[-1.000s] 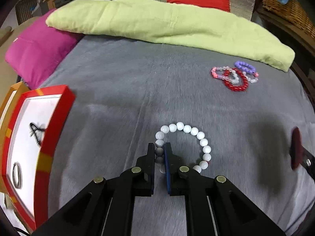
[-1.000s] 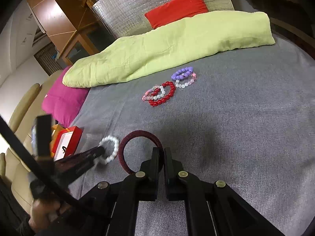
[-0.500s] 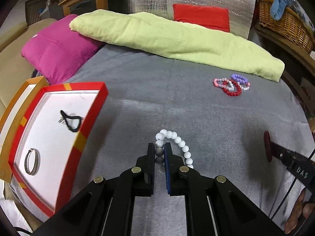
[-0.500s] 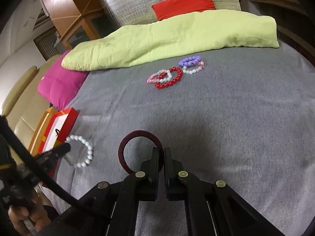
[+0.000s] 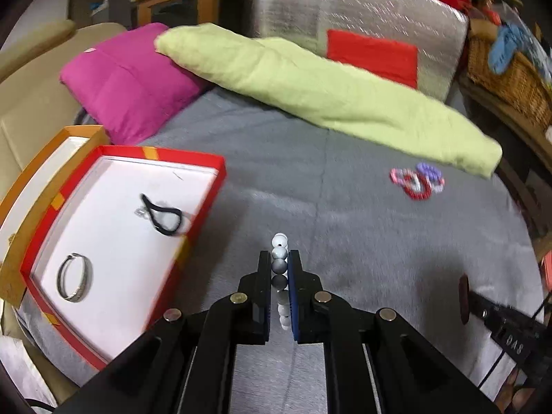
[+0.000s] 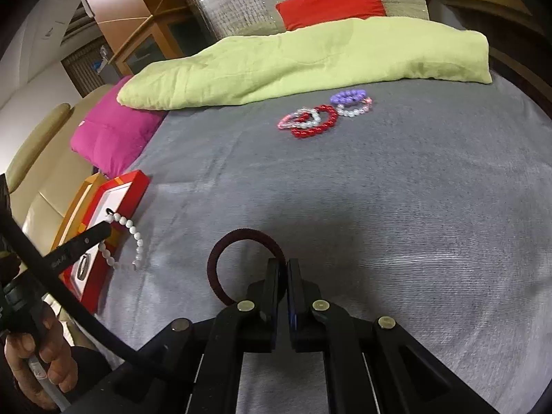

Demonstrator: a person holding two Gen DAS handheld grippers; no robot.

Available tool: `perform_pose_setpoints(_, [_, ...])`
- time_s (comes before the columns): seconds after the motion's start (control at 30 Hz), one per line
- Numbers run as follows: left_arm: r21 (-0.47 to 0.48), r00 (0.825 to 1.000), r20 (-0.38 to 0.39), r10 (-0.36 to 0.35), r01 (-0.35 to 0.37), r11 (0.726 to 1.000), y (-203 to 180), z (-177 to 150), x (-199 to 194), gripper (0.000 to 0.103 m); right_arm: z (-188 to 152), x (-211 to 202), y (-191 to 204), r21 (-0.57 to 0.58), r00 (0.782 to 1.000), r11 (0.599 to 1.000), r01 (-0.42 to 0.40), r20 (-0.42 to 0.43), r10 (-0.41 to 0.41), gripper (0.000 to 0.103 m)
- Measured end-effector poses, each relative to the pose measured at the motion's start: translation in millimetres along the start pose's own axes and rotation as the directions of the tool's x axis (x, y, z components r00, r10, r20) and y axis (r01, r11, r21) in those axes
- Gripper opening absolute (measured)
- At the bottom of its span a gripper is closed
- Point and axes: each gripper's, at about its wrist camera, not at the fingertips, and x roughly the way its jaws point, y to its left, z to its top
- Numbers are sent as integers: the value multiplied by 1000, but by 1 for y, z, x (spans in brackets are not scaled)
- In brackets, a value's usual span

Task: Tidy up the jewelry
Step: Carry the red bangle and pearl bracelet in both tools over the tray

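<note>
My left gripper is shut on a white bead bracelet and holds it above the grey blanket, just right of the red-rimmed white box. The bracelet hangs from it in the right wrist view. The box holds a black hair tie and a metal bangle. My right gripper is shut on a dark red ring bracelet, lifted over the blanket. A cluster of red, pink, white and purple bead bracelets lies far ahead on the blanket.
A green pillow, a pink cushion and a red cushion lie at the back. An orange box lid sits under the red box. A wicker basket stands at the right.
My left gripper has lifted the white bead bracelet off the blanket and carried it left toward the red box. My right gripper holds the dark red ring and has shifted slightly.
</note>
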Motion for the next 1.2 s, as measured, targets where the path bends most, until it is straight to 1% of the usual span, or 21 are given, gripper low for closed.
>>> perform_pose_setpoints(0.13, [-79, 998, 58, 25, -20, 997, 27, 9, -12, 9, 5, -3, 23, -26, 1000, 999, -21, 10, 21, 5])
perform_pose_setpoints(0.27, [-187, 993, 93, 69, -50, 981, 70, 17, -17, 9, 18, -1, 65, -77, 998, 995, -59, 19, 61, 5])
perform_pose_setpoints(0.37, [-273, 990, 96, 105, -76, 959, 108, 21, -14, 9, 27, 3, 102, -127, 995, 987, -95, 20, 98, 5])
perform_pose_setpoints(0.43, [-337, 990, 83, 111, -77, 938, 137, 22, -11, 9, 31, 6, 128, -162, 992, 980, -120, 17, 125, 5])
perform_pose_setpoints(0.5, [-378, 990, 70, 123, -88, 921, 158, 22, -7, 9, 35, 13, 159, -199, 988, 968, -152, 6, 156, 5])
perform_pose_setpoints(0.53, [-390, 991, 64, 114, -81, 917, 166, 21, -5, 9, 35, 16, 168, -209, 986, 965, -162, 2, 166, 5])
perform_pose_setpoints(0.57, [-400, 993, 57, 99, -68, 914, 175, 22, -3, 9, 35, 21, 183, -225, 984, 958, -176, -7, 179, 5])
perform_pose_setpoints(0.63, [-405, 994, 55, 99, -68, 912, 190, 23, 0, 9, 35, 32, 210, -256, 980, 946, -199, -28, 198, 5])
perform_pose_setpoints(0.7, [-394, 995, 58, 85, -56, 917, 199, 23, 1, 9, 33, 42, 230, -274, 976, 936, -218, -51, 213, 5])
perform_pose_setpoints(0.77, [-383, 993, 52, 107, -79, 920, 205, 22, 3, 9, 31, 53, 248, -293, 973, 928, -232, -70, 221, 5])
perform_pose_setpoints(0.83, [-396, 993, 36, 112, -89, 914, 213, 21, 8, 9, 30, 65, 263, -309, 970, 920, -241, -90, 224, 5])
perform_pose_setpoints(0.93, [-416, 993, 15, 118, -101, 904, 229, 20, 14, 9, 29, 82, 279, -325, 969, 914, -244, -118, 217, 5])
perform_pose_setpoints(1.2, [-405, 991, -17, 129, -125, 906, 248, 24, 32, 9, 27, 120, 306, -370, 971, 903, -220, -169, 167, 5])
